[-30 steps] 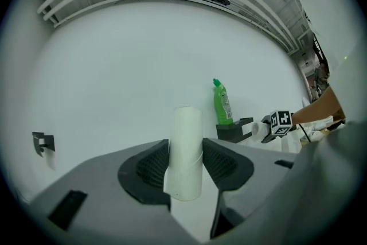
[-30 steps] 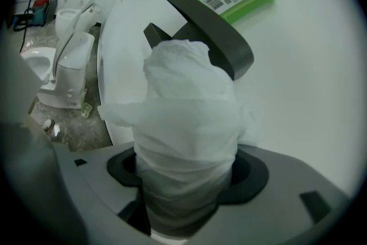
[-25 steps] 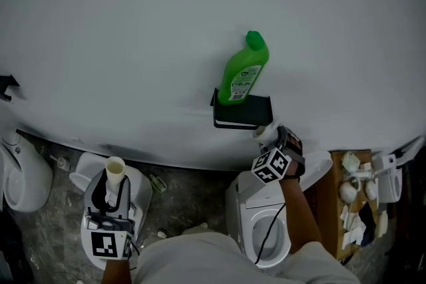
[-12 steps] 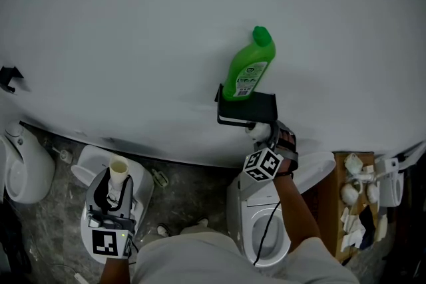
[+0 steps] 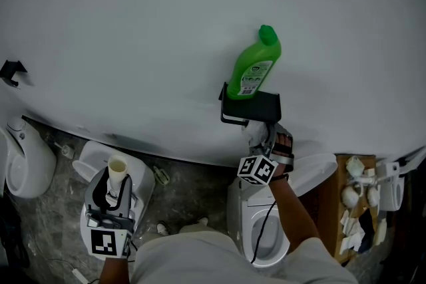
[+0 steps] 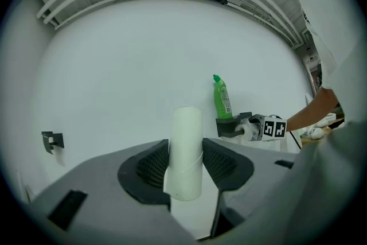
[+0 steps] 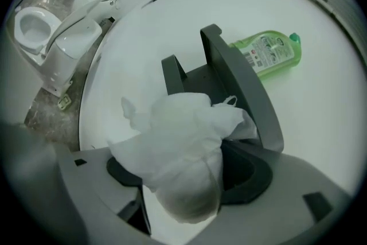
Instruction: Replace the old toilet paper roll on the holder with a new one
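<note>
On the white wall hangs a black holder [image 5: 251,107] with a green bottle [image 5: 255,71] standing on top of it. Just beneath the holder, my right gripper [image 5: 261,133] is shut on a new white toilet paper roll [image 5: 253,132]. In the right gripper view the crumpled roll [image 7: 178,158] fills the jaws, right up against the holder [image 7: 241,89]. At lower left my left gripper [image 5: 114,186] is shut on an empty cardboard tube [image 5: 117,173]. The tube [image 6: 184,152] stands upright between the pads.
A white toilet [image 5: 263,236] stands below my right arm, with another toilet [image 5: 26,163] at far left. At the right, a wooden stand [image 5: 336,203] carries small white items. A small black hook [image 5: 12,70] sits on the wall at left.
My right gripper has carried the new roll left and closer in under the holder. The left gripper has kept still with the tube.
</note>
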Demonstrator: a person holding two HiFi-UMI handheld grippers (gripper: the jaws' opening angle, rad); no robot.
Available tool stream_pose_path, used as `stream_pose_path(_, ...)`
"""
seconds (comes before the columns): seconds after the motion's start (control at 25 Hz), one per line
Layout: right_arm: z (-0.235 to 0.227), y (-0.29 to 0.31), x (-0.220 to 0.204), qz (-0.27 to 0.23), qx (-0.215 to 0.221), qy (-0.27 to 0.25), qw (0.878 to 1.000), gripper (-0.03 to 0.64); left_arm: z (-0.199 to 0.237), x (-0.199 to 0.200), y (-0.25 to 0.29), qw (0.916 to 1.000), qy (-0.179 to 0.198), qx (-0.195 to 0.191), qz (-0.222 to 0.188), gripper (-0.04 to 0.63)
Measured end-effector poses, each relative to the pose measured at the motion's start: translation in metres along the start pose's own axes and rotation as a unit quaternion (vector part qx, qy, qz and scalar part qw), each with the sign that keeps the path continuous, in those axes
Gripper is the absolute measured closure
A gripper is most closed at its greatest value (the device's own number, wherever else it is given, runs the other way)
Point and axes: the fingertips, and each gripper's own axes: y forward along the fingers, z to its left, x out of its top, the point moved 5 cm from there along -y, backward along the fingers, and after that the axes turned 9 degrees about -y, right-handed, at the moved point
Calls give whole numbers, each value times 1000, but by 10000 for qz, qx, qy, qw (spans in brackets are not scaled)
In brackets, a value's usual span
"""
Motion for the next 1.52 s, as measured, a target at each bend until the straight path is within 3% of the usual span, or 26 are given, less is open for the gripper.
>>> stream_pose_path(0.68, 6, -17, 62, -784, -84, -116, 9968, 288, -11, 2, 4, 9998, 27, -190, -55, 411)
stream_pose_path(1.0, 7, -13, 73, -779, -3, -118, 9969, 288, -8, 0, -2, 9999, 6, -144, -58, 411)
stream_pose_path(1.16, 7, -13, 75, -707, 233, -106, 9972, 287, -10, -3, -1, 9997, -60, -212, -55, 411)
stream_pose_path(1.52, -5, -39, 67, -588, 813, 507, 9937, 287, -19, -5, 9, 9982, -55, -594, -111, 411)
